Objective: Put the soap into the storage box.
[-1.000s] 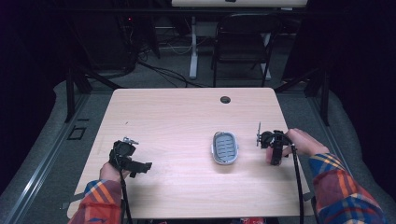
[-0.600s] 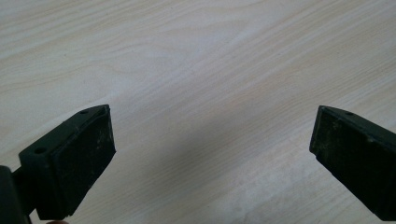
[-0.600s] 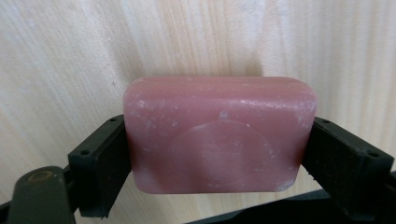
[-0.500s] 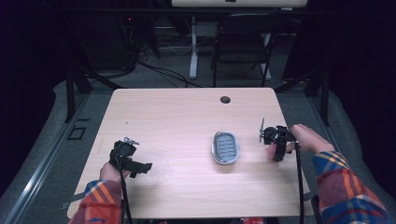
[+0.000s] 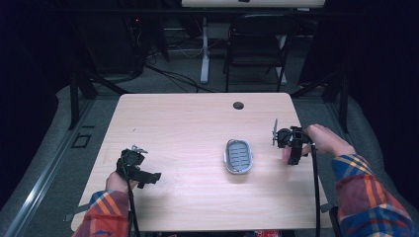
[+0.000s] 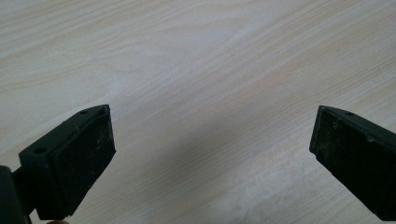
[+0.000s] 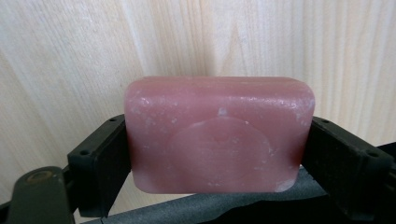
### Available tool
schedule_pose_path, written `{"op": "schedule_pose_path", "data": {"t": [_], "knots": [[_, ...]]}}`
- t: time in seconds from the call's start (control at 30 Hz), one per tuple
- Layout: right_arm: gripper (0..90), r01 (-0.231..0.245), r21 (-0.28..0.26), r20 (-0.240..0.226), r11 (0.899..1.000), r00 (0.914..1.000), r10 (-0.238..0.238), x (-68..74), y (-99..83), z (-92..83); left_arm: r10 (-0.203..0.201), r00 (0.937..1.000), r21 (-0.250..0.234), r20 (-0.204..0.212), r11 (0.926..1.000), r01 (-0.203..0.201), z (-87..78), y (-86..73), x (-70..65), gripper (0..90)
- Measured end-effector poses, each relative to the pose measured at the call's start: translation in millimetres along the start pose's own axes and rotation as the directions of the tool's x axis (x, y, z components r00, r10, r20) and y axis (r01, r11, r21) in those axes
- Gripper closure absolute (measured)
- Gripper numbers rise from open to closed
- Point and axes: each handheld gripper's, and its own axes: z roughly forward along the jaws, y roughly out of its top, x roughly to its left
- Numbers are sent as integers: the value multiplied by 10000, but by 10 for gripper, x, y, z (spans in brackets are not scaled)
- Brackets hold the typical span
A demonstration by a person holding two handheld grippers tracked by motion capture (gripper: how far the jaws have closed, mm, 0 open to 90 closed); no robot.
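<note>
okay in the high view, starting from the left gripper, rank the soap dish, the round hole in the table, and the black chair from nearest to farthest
From the left gripper:
1. Soap dish, to its right, mid-table.
2. Round hole, near the table's far edge.
3. Black chair, on the floor beyond the table.

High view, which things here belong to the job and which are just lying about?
Likely in the job:
pink soap bar, clamped in the right gripper
soap dish, empty on the table

Just about:
left gripper, open
chair
floor cables
</note>
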Motion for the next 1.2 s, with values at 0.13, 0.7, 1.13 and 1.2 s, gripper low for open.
{"op": "schedule_pose_path", "data": {"t": [0.13,0.7,1.13,1.2], "knots": [[130,77,-70,39,9999,10000,-77,-2,27,-61,4,10000,35,25,10000,-4,1,0,-2,1],[130,330,-17,256,9995,9991,-329,-4,192,-254,28,10000,12,46,10000,-28,2,-1,-5,1],[130,504,-55,363,9987,9981,-502,5,341,-363,31,10000,-54,41,10000,-31,-2,-7,-3,1],[130,554,-63,378,9984,9978,-552,1,369,-384,6,10000,-18,61,10000,-6,-10,-13,0,1]]}}
